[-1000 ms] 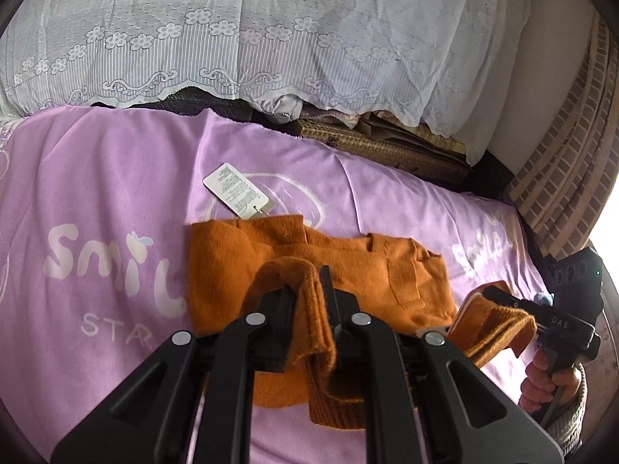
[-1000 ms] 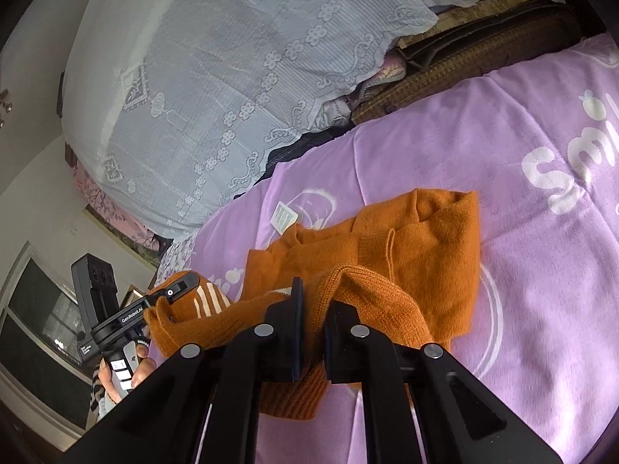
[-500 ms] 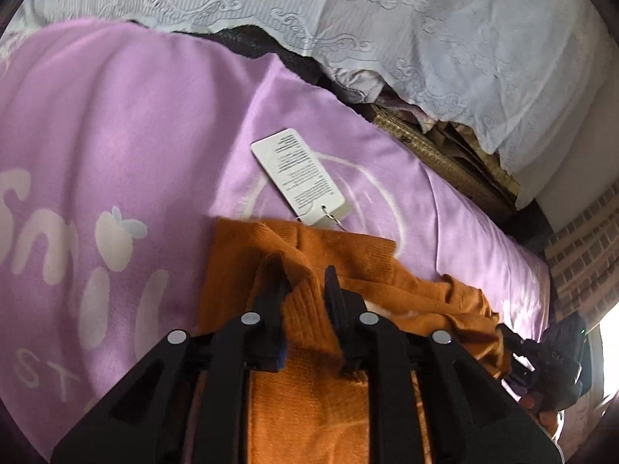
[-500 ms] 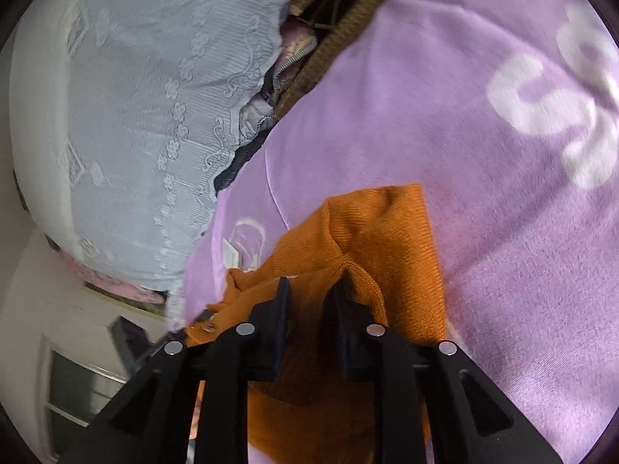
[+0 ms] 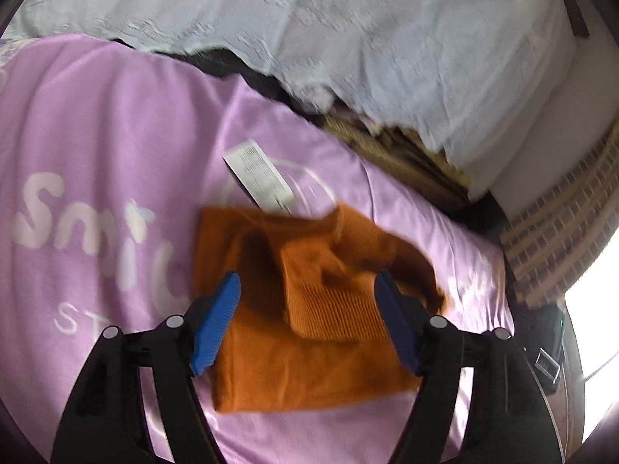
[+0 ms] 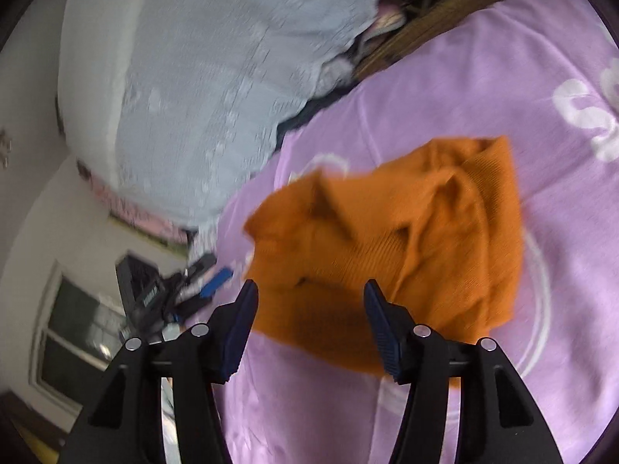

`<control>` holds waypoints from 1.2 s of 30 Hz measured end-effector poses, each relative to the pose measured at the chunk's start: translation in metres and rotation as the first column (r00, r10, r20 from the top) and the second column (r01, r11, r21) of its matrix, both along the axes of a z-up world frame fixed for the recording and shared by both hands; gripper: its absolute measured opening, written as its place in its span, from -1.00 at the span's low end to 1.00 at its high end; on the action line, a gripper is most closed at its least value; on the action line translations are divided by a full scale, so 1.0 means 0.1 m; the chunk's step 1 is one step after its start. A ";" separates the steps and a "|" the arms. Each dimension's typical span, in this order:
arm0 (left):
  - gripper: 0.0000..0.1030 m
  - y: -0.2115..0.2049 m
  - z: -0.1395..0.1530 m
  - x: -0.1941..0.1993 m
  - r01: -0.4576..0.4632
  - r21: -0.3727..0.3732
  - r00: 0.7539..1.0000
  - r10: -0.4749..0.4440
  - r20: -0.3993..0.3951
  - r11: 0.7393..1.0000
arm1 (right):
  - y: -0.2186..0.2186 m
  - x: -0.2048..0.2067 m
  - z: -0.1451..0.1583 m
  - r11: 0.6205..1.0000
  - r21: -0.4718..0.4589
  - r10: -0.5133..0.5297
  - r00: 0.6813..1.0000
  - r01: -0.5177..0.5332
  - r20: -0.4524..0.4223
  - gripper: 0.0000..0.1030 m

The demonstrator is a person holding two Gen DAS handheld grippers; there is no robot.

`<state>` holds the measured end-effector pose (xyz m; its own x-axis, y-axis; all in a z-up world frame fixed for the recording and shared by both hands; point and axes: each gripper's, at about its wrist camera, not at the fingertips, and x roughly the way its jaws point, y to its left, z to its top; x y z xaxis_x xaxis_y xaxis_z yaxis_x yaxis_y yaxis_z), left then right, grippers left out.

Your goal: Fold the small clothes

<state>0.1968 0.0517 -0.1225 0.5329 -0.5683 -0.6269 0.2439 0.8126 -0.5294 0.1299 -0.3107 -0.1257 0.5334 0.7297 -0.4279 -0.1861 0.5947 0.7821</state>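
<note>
Both grippers had let go of the orange sweater [image 5: 309, 332] since half a second earlier, when each was pinched on a fold of its knit. The left gripper [image 5: 307, 305] hung above the cloth with its jaws spread wide and nothing between them, the blue pads [image 5: 214, 324] on either side of a folded-over flap. The right gripper [image 6: 311, 321] was likewise wide open and empty over the near edge of the garment.

That sweater lay folded on the purple blanket [image 5: 96, 147], roughly rectangular in the left wrist view: its left edge ran straight, its near edge lay flat across the blanket, and its right side was lumpy where a sleeve bunched up. In the right wrist view the far corner stood a little raised and creased. A white paper tag [image 5: 259, 178] lay at the far edge of the sweater, partly overlapping it, on the blanket's white printed ring.

Open blanket showed on the left of the sweater, over the white lettering, and in front of it. Beyond the far edge of the blanket rose a pile under a white lace cover [image 5: 348, 38]. The left gripper [image 6: 182, 290] appeared blurred off the sweater's left edge in the right wrist view.
</note>
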 end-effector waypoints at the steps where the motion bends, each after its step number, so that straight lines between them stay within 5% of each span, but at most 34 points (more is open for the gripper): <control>1: 0.46 -0.11 -0.06 0.00 0.082 0.017 0.996 -0.082 -0.028 0.996 | 0.09 -0.02 0.00 0.999 -0.035 0.033 0.999 -0.033 0.003 0.12; 5: 0.49 -0.46 -0.30 0.01 0.193 0.134 0.978 -0.180 -0.104 0.972 | 0.45 0.05 -0.08 0.980 -0.152 0.128 0.992 -0.128 -0.009 0.12; 8: 0.49 -0.57 -0.37 0.10 0.185 0.155 0.979 -0.169 -0.110 0.971 | 0.55 0.29 -0.13 0.968 -0.198 0.153 0.988 -0.154 -0.018 0.06; 11: 0.50 -0.44 -0.24 0.32 0.015 0.121 0.999 -0.009 -0.050 0.993 | 0.27 0.62 0.05 0.990 -0.126 -0.057 0.995 0.067 0.088 0.07; 14: 0.50 -0.22 -0.16 0.54 -0.144 0.074 0.988 0.148 -0.048 0.987 | -0.08 0.72 0.17 0.956 -0.062 -0.276 0.952 0.287 0.135 0.11; 17: 0.50 -0.08 -0.03 0.50 -0.172 0.044 0.985 0.173 -0.003 0.984 | -0.26 0.56 0.19 0.955 0.010 -0.296 0.942 0.298 0.162 0.11; 22: 0.53 -0.06 0.01 0.21 -0.086 -0.015 0.995 0.086 0.054 0.996 | -0.21 0.47 0.22 0.968 -0.064 -0.230 0.956 0.244 0.181 0.12; 26: 0.54 -0.23 -0.05 0.13 0.022 0.182 0.999 -0.029 0.037 0.983 | -0.13 0.42 0.20 0.984 -0.086 -0.145 0.979 0.158 0.145 0.13; 31: 0.53 -0.25 -0.27 0.11 0.130 0.266 0.991 -0.116 -0.067 0.955 | -0.10 0.28 0.20 0.993 -0.078 -0.080 0.991 0.089 0.108 0.15; 36: 0.61 -0.65 -0.41 0.10 0.205 0.483 0.978 -0.190 -0.081 0.851 | -0.10 0.28 0.17 0.994 -0.067 -0.082 0.992 0.089 0.096 0.17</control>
<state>0.2070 -0.0131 -0.1640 0.4192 -0.2786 -0.8641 0.4178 0.9042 -0.0888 0.1575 -0.3204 -0.1092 0.6325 0.6493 -0.4223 -0.2023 0.6648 0.7191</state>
